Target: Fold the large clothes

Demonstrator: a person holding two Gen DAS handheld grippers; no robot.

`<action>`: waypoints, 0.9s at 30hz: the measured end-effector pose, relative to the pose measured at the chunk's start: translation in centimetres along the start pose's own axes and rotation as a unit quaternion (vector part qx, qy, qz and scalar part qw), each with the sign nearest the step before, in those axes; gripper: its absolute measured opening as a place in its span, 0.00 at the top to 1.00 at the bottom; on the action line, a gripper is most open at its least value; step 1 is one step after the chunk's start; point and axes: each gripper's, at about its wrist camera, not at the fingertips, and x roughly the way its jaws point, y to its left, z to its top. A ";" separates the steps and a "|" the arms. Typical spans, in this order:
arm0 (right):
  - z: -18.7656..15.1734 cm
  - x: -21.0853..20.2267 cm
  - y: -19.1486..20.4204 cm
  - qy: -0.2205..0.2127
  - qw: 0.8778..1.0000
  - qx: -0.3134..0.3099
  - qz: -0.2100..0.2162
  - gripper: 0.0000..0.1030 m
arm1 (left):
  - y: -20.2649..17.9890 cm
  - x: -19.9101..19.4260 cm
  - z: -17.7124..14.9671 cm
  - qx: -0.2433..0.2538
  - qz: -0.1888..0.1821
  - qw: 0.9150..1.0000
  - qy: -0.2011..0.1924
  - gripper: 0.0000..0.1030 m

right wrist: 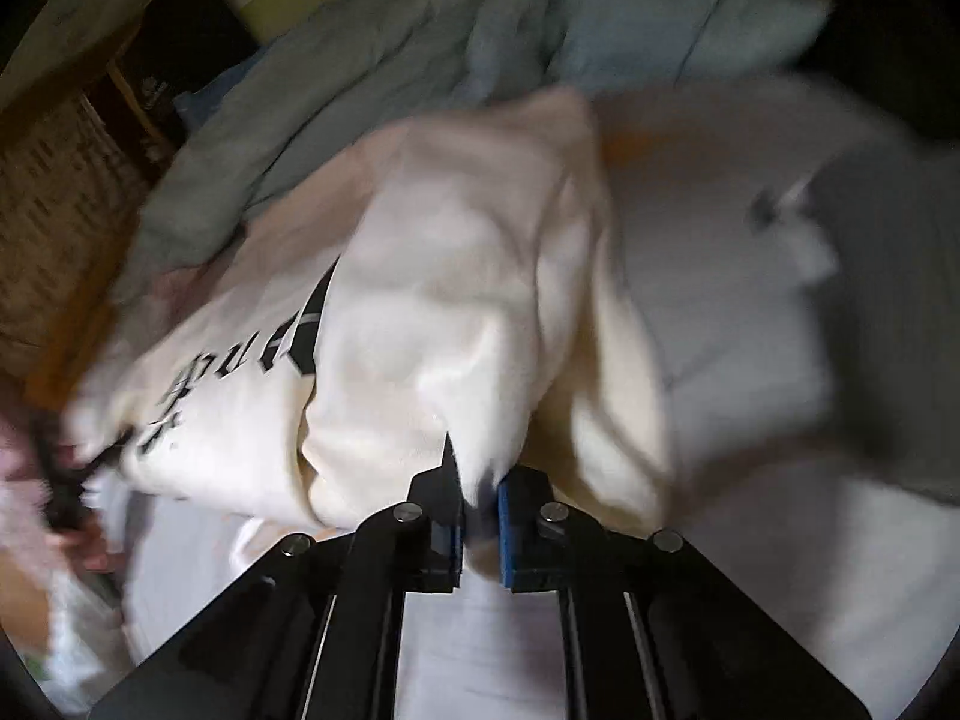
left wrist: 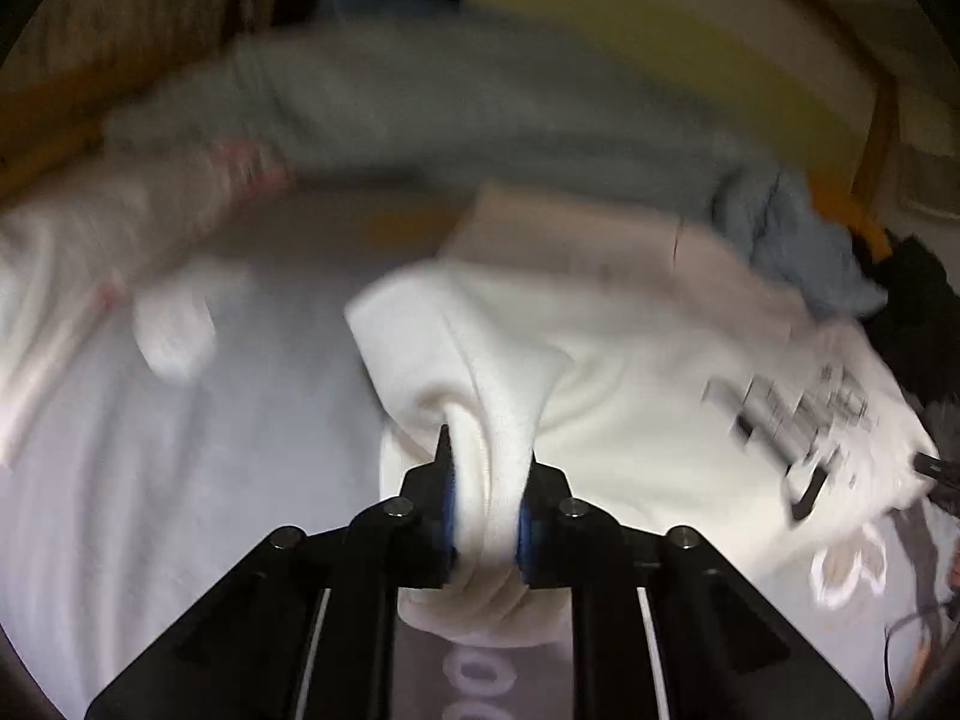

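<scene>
Dim room, heavy motion blur across both views, fisheye bending and dark vignette at edges, pale fabric brightest

left gripper [left wrist: 487,501] jaws clamped on cloth; right gripper [right wrist: 480,507] likewise

A home bedroom is showing here. A pale white bedsheet [left wrist: 180,480] is covering the bed, with a rumpled light-blue duvet [right wrist: 336,84] lying along its far edge beside a wooden bed frame [left wrist: 879,138].

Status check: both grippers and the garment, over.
Left hand-held gripper clamped on cream sweatshirt. Right hand-held gripper clamped on it too. Blue bedding bunched behind. Frames blurred.
</scene>
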 end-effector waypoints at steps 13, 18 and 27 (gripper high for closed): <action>-5.4 -0.8 -1.7 0.031 0.989 -0.025 -0.145 0.93 | 2.0 6.2 0.3 0.058 0.087 0.994 0.039 0.84; -6.3 -4.3 0.9 -0.056 0.967 -0.099 -0.230 0.58 | 1.7 -2.4 1.2 0.105 0.083 0.989 -0.062 0.59; -8.5 -4.5 4.2 0.007 0.962 -0.193 -0.194 0.31 | -3.4 -2.3 -4.9 0.219 0.087 0.971 0.036 0.34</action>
